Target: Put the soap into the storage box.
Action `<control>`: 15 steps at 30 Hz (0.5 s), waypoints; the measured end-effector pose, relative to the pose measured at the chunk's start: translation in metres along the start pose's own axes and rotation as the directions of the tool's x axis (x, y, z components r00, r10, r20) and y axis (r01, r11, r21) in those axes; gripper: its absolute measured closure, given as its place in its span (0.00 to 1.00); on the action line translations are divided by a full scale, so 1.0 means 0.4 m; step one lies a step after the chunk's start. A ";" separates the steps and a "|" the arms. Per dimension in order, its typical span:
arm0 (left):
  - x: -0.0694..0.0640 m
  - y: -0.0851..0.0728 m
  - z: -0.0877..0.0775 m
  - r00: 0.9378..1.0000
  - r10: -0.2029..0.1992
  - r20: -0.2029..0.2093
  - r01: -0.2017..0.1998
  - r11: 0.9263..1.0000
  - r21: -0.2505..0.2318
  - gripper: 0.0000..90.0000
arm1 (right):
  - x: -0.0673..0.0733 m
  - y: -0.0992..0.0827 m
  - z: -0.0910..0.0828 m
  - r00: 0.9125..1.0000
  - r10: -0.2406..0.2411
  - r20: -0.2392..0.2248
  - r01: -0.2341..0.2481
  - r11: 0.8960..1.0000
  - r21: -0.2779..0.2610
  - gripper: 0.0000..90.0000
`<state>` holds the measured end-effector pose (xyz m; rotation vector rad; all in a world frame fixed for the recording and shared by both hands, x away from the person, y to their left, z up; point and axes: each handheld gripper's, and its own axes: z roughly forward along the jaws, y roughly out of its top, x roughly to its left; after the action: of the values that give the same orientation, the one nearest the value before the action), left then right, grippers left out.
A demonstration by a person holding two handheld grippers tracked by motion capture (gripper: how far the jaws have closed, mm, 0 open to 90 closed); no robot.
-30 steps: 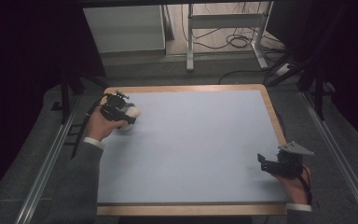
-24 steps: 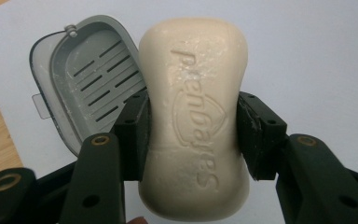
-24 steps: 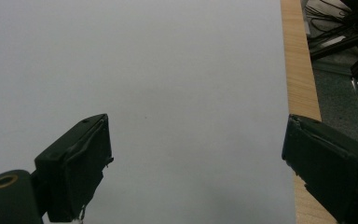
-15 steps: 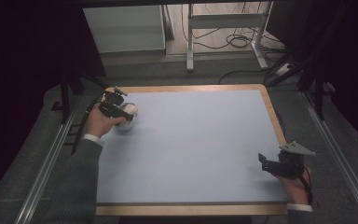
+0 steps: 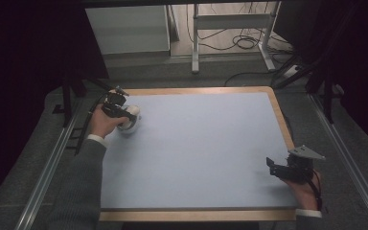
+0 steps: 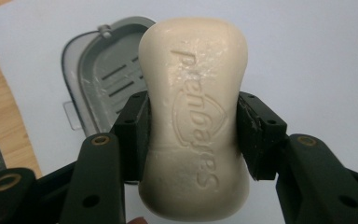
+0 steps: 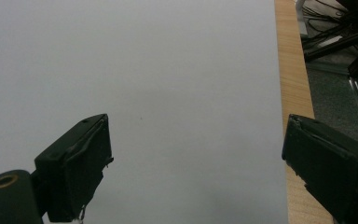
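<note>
Two hand-held grippers at one table (image 5: pixel 278 120) with a pale blue-grey top and a wooden border. The left gripper (image 6: pixel 192 135), seen in the high view near the far left corner of the table (image 5: pixel 116 111), has its two black jaws closed against the narrow waist of one cream-coloured soap bar (image 6: pixel 196 121); the bar carries embossed lettering and stands lengthwise between the jaws, projecting beyond them at both ends. One grey soap dish (image 6: pixel 103 79) lies on the table surface beyond and to the left of the bar in the left gripper view; it is open, with a slotted floor and a small tab on its near rim, and part of it is hidden behind the bar and the jaw. Whether the bar touches the dish cannot be told. In the high view a pale rounded object (image 5: pixel 129 120) shows just beside the left hand (image 5: pixel 103 124), too small to resolve further. The right gripper (image 7: pixel 196 163), seen in the high view near the near right corner (image 5: pixel 287 168) with one grey three-cornered plate (image 5: pixel 306 153) on top, has its two jaws spread wide with nothing between them; bare table surface and the wooden edge lie beyond. One grey sleeve (image 5: pixel 79 187) enters from the lower left.
</note>
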<state>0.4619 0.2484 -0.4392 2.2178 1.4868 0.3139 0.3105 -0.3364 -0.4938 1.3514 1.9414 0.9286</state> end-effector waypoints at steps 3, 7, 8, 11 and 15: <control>0.015 0.005 0.015 1.000 -0.018 0.008 0.018 1.000 0.015 0.55 | 0.000 0.000 0.000 1.000 0.002 0.001 -0.002 1.000 0.000 0.09; 0.030 0.008 0.030 0.999 -0.038 0.001 0.038 0.999 0.029 0.55 | -0.001 -0.001 0.001 1.000 0.004 0.001 -0.004 1.000 0.003 0.09; 0.033 0.009 0.033 0.999 -0.040 0.001 0.040 0.999 0.027 0.55 | -0.002 -0.002 0.002 1.000 0.002 0.002 -0.002 1.000 0.003 0.09; 0.042 0.012 0.040 0.999 -0.049 0.002 0.049 0.998 0.029 0.55 | -0.002 -0.003 0.004 1.000 0.002 0.002 -0.002 1.000 0.005 0.09; 0.051 0.016 0.056 0.997 -0.071 -0.007 0.072 0.997 0.029 0.55 | 0.000 -0.005 0.008 1.000 0.000 0.000 0.000 1.000 0.014 0.09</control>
<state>0.4848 0.2597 -0.4569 2.1817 1.5792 0.2776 0.3120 -0.3362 -0.4971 1.3587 1.9515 0.9167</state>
